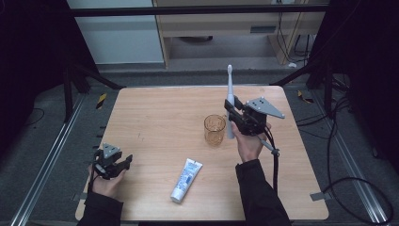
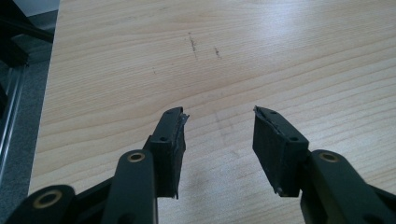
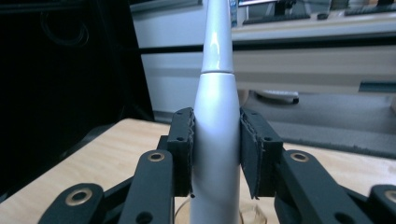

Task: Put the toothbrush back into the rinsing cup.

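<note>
My right gripper (image 1: 234, 113) is shut on a white electric toothbrush (image 1: 230, 101), held upright with its brush head up. In the right gripper view both pads press the toothbrush (image 3: 215, 140) body from either side. Just left of it stands an amber glass cup (image 1: 214, 129), whose rim (image 3: 252, 217) shows below the jaws. A white and blue toothpaste tube (image 1: 186, 180) lies flat nearer the front edge. My left gripper (image 1: 123, 164) rests low at the table's left front, jaws open, with only bare wood between its pads (image 2: 170, 140).
The wooden table (image 1: 155, 117) has free room across its left and far parts. Dark frame legs and cables stand around it on the floor. A pale cabinet (image 1: 117, 33) is behind the table.
</note>
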{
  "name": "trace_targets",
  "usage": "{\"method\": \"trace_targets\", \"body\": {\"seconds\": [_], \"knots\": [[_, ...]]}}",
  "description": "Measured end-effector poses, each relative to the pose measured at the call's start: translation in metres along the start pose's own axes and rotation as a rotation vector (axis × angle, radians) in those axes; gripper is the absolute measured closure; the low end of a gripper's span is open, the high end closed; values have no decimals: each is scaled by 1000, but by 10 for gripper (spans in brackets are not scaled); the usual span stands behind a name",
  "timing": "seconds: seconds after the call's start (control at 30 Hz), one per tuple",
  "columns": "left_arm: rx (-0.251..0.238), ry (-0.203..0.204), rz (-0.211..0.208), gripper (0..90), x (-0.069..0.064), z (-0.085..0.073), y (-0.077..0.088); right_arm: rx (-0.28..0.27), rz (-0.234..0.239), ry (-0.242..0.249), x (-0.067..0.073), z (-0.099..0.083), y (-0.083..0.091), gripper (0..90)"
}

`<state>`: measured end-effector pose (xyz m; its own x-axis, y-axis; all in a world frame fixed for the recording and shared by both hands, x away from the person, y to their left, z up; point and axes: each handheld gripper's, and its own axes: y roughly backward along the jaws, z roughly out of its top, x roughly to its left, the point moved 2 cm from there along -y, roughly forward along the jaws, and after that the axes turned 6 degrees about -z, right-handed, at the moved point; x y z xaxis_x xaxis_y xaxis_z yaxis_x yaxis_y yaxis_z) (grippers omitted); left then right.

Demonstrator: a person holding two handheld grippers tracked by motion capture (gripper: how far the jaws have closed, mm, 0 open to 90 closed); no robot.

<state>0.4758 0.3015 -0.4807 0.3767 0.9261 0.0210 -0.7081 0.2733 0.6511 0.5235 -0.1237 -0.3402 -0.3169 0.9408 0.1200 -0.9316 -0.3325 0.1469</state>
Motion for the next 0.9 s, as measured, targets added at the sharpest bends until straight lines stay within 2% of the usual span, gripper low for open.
{"method": "trace_targets", "body": {"seconds": [0.17, 0.4, 0.5, 0.9], "knots": [[0, -3, 3, 529, 0, 0, 0, -56, -33, 3, -4, 2, -15, 673], [-4, 2, 2, 529, 1, 0, 1, -109, -43, -24, -8, 1, -31, 673], [-5, 3, 4, 530, 2, 0, 1, -119, -42, -40, -8, 0, -37, 673], [-4, 0, 5, 531, 2, 0, 1, -138, -32, -45, -8, -10, -59, 673]]}}
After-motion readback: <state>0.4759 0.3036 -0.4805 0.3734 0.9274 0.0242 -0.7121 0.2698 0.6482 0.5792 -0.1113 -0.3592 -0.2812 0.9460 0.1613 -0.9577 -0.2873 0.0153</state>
